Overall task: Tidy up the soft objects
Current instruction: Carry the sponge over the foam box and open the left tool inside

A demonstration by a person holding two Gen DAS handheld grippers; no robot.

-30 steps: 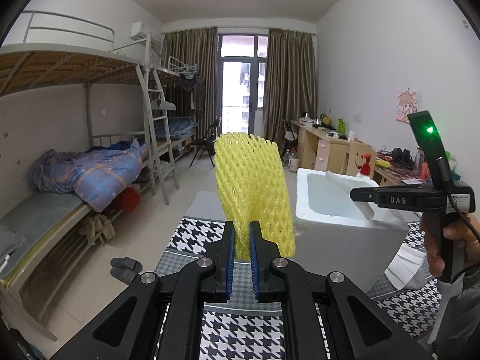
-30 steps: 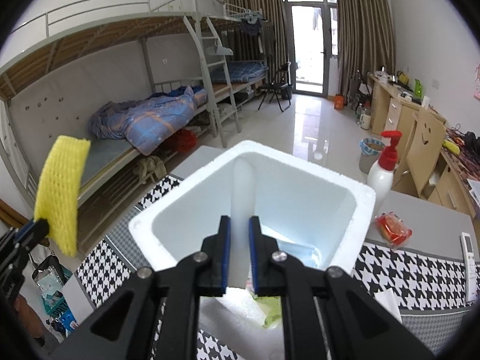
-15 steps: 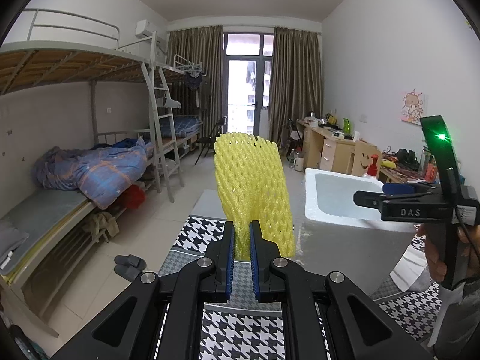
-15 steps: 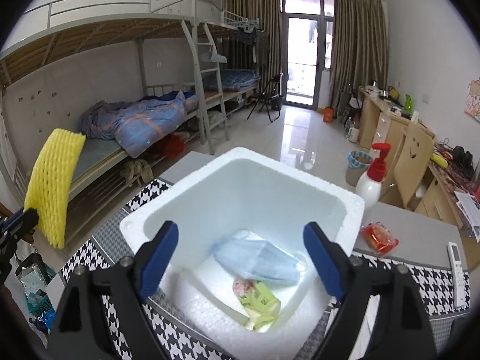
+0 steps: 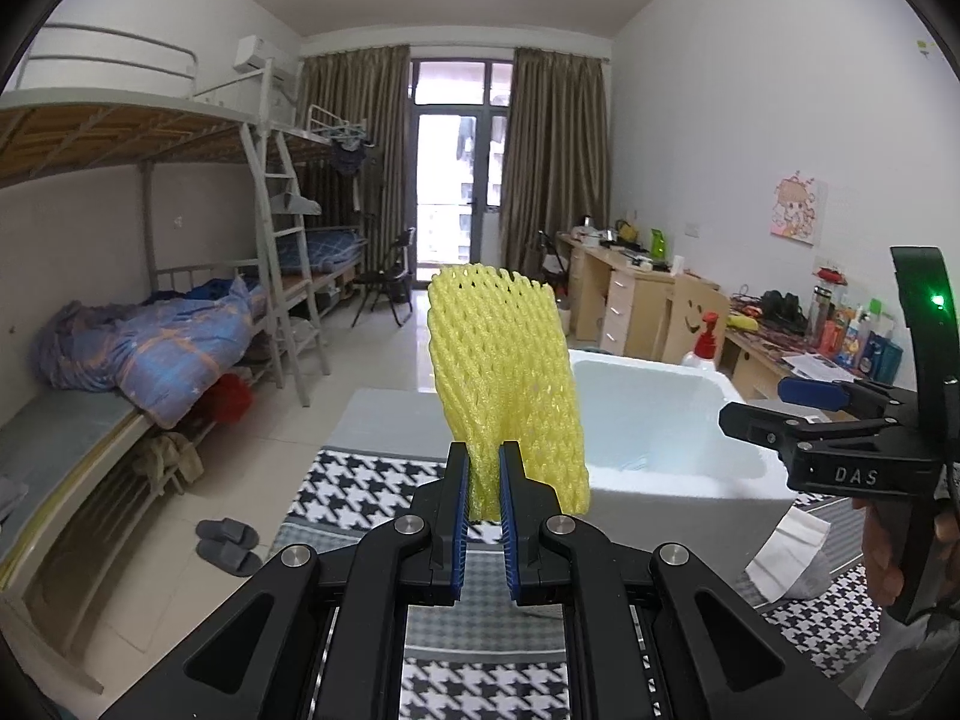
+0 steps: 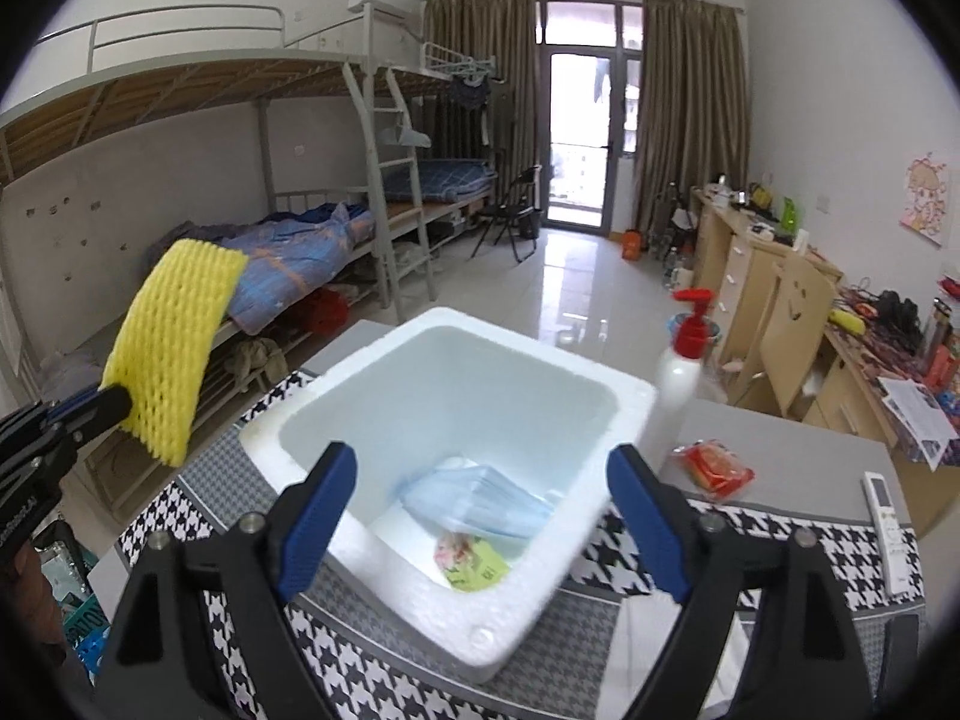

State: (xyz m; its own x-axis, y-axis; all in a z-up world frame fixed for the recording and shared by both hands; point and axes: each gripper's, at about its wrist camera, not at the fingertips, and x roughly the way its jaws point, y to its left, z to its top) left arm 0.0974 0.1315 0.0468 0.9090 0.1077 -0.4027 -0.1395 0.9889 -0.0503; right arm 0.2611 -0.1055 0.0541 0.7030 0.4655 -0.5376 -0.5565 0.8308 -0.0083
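Note:
My left gripper (image 5: 483, 468) is shut on the lower end of a yellow foam net sleeve (image 5: 504, 378), which stands upright above the table, left of the white foam box (image 5: 660, 396). From the right wrist view the sleeve (image 6: 168, 348) hangs left of the box rim (image 6: 480, 324). My right gripper (image 6: 480, 468) is open, wide, with nothing between its fingers, over the near side of the box. Inside lie a pack of blue face masks (image 6: 480, 498) and a small green and pink packet (image 6: 474, 561). A hand holds the right gripper (image 5: 774, 411) at the right edge.
The box sits on a houndstooth tablecloth (image 6: 180, 528). Right of it stand a white pump bottle with a red top (image 6: 681, 372), a red packet (image 6: 717, 468) and a remote (image 6: 885, 510). White paper (image 5: 786, 546) lies by the box. Bunk beds line the left wall, desks the right.
My right gripper, shut on a white strip over the box a second ago, has opened and drawn back a little. The left gripper keeps its hold on the yellow sleeve.

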